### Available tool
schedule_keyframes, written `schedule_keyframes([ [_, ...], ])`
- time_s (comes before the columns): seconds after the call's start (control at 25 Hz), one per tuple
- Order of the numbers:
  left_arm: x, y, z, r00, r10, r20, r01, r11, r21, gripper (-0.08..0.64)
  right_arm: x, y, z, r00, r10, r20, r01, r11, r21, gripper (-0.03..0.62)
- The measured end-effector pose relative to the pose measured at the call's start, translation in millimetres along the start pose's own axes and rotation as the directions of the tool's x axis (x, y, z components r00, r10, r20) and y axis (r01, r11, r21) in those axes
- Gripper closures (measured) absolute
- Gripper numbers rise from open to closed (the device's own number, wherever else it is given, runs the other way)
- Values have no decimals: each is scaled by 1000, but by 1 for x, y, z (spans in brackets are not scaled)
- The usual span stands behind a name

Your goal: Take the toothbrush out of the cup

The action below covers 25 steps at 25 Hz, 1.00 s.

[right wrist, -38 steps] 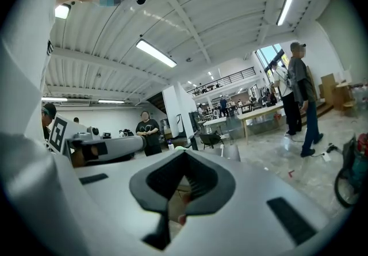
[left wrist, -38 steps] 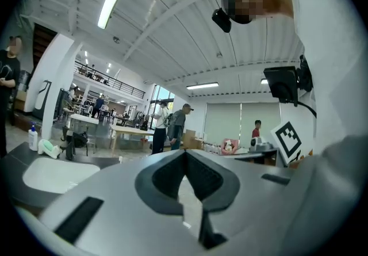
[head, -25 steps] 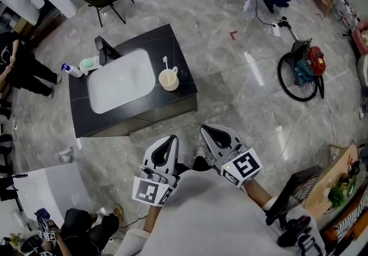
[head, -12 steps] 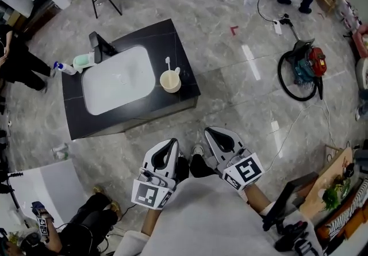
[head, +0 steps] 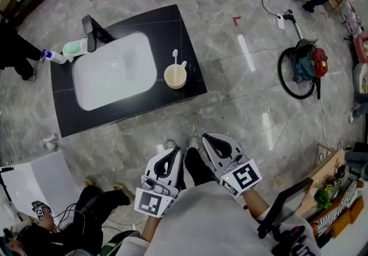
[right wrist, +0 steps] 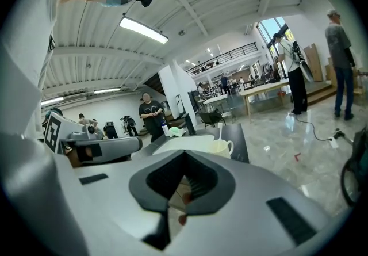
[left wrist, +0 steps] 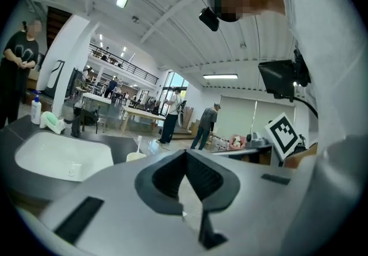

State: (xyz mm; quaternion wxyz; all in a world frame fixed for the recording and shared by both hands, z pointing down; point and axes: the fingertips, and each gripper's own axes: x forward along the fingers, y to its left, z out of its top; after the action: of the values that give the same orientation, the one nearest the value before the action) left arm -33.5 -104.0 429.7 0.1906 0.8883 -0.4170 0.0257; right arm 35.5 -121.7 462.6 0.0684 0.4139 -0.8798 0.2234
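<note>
Both grippers have dropped a little lower in the head view since a second ago, and the black desk (head: 172, 25) has slid up and to the left. The two people at the top of the floor are now almost out of view at the upper right corner.

The left gripper (head: 173, 152) and right gripper (head: 207, 137) are held close to the person's body, side by side and just apart, both well short of the desk. Each gripper's own view shows its jaws drawn together with only a sliver of floor visible between the dark pads, and neither has hold of anything.

The white toothbrush (head: 175, 58) stands upright in the cream cup (head: 175, 78), head uppermost. The cup sits on the desk's right part, just beside the right edge of the white sink basin (head: 115, 71), its handle pointing up and right. A black faucet (head: 92, 29) stands at the basin's far side, with a pale green dispenser (head: 75, 48) and a spray bottle (head: 50, 57) to its left.

On the grey marble floor to the right lies a red and teal vacuum cleaner (head: 310, 62) with its hose coiled.
</note>
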Motion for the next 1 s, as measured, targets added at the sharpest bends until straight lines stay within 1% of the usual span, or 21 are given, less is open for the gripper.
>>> schedule_keyframes([
  [0.12, -3, 10, -5, 999, -23, 23, 21, 997, 70, 557, 10, 0, -3, 1000, -5, -8, 5, 1000, -3, 589],
  [0.16, -3, 10, -6, 999, -26, 25, 24, 997, 74, 557, 13, -1, -3, 1000, -8, -5, 8, 1000, -4, 589],
  [0.2, -3, 10, -8, 1000, -22, 16, 21, 998, 59, 557, 16, -2, -3, 1000, -12, -2, 12, 1000, -3, 589],
  [0.32, -2, 11, -13, 1000, 4, -14, -5, 999, -44, 557, 29, -7, 1, 999, -32, 23, 32, 999, -2, 589],
  [0.4, -2, 14, -16, 1000, 7, -16, -8, 998, -66, 557, 42, -13, -1, 999, -42, 7, 42, 999, 4, 589],
  [0.56, -5, 24, -17, 1000, 16, -18, -17, 997, -74, 557, 72, -29, 4, 999, -49, -14, 49, 999, -13, 586],
  [0.6, -6, 25, -17, 1000, 20, -19, -22, 997, -71, 557, 79, -33, 6, 999, -46, -15, 46, 999, -19, 574],
  [0.64, -7, 27, -17, 1000, 24, -18, -25, 998, -63, 557, 86, -37, 9, 999, -44, -16, 44, 999, -25, 548],
  [0.72, -9, 29, -16, 1000, 28, -11, -29, 999, -38, 557, 101, -46, 13, 999, -44, -21, 44, 998, -36, 529],
  [0.76, -11, 30, -16, 999, 35, -9, -35, 999, -41, 557, 108, -51, 14, 999, -45, -26, 44, 998, -41, 523],
  [0.92, -16, 36, -17, 998, 54, -10, -54, 998, -35, 557, 137, -71, 15, 996, -68, -63, 64, 996, -58, 523],
  [1.0, -18, 39, -17, 998, 57, -8, -57, 998, -11, 557, 151, -83, 14, 993, -82, -81, 77, 995, -61, 522],
])
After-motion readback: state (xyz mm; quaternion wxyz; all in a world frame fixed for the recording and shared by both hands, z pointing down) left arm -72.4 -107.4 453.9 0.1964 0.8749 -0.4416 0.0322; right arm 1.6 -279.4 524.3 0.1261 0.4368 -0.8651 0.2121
